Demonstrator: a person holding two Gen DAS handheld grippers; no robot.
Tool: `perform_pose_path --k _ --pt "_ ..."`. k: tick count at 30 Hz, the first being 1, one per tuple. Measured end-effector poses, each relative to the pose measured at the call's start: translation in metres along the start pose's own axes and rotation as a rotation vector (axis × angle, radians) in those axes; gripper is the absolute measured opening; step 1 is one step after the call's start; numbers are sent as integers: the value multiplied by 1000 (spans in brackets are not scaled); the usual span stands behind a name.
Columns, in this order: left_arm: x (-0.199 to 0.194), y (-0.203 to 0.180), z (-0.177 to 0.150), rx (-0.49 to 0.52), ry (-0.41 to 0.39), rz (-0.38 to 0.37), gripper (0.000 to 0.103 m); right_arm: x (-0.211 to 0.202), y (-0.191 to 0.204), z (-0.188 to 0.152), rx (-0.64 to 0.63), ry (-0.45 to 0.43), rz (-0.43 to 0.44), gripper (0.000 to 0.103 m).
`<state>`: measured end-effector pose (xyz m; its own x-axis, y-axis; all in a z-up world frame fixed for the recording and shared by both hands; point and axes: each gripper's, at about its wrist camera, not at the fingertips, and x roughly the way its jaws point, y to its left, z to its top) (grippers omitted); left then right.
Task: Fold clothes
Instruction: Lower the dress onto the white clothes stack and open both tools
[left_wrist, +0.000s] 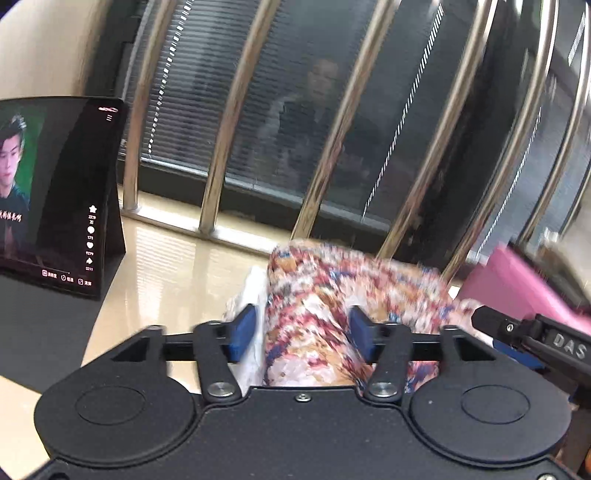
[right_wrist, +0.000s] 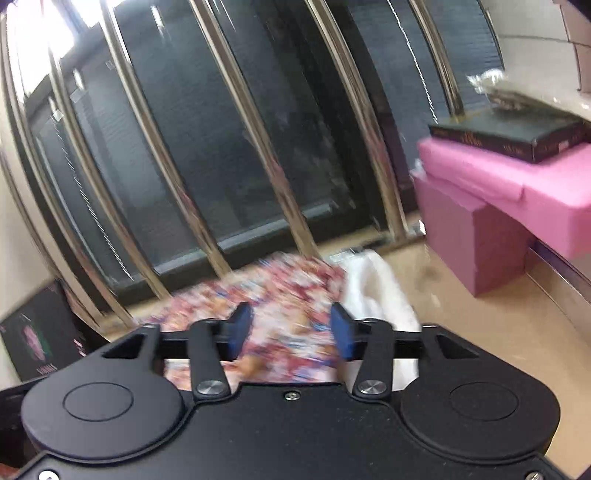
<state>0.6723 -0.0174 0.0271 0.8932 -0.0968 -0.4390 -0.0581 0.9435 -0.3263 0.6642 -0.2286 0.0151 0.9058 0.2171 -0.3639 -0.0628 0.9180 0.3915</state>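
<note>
A floral garment (left_wrist: 332, 280) in red, orange, blue and white lies bunched on the beige tabletop (left_wrist: 166, 266), with a white cloth (left_wrist: 247, 291) at its left edge. My left gripper (left_wrist: 301, 332) is open and the garment rises between its blue pads (left_wrist: 245, 328), which stand wide apart. In the right wrist view the same floral garment (right_wrist: 280, 280) is blurred, with the white cloth (right_wrist: 380, 291) to its right. My right gripper (right_wrist: 290, 328) is open over the garment. One black finger of the right gripper (left_wrist: 491, 319) shows at the right of the left wrist view.
Shiny metal bars (left_wrist: 229, 147) stand before a dark window with blinds just behind the garment. A screen on a stand (left_wrist: 59, 192) sits at the left on a dark mat (left_wrist: 37, 332). Pink foam blocks (right_wrist: 498, 206) carrying a dark box (right_wrist: 517, 136) stand at the right.
</note>
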Motion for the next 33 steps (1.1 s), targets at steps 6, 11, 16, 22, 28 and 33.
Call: perform_pose_path --k 6,11,16,22,28,33 --pt "-27 3 -8 -5 -186 87 103 -20 25 -7 -144 -119 -50 85" --pt "-45 13 -29 -49 -294 134 103 -33 26 -22 -136 -153 -60 100" --pt "-59 18 -67 49 -289 199 103 -52 24 -42 -94 -162 -72 102" --pt "-102 41 -92 2 -261 217 103 -97 27 -80 -116 -187 -80 102" --pt "-145 69 -113 20 -180 203 103 -149 31 -114 -171 -165 -100 102" --pt "-187 89 -130 5 -128 165 103 -179 31 -133 -185 -118 -99 102"
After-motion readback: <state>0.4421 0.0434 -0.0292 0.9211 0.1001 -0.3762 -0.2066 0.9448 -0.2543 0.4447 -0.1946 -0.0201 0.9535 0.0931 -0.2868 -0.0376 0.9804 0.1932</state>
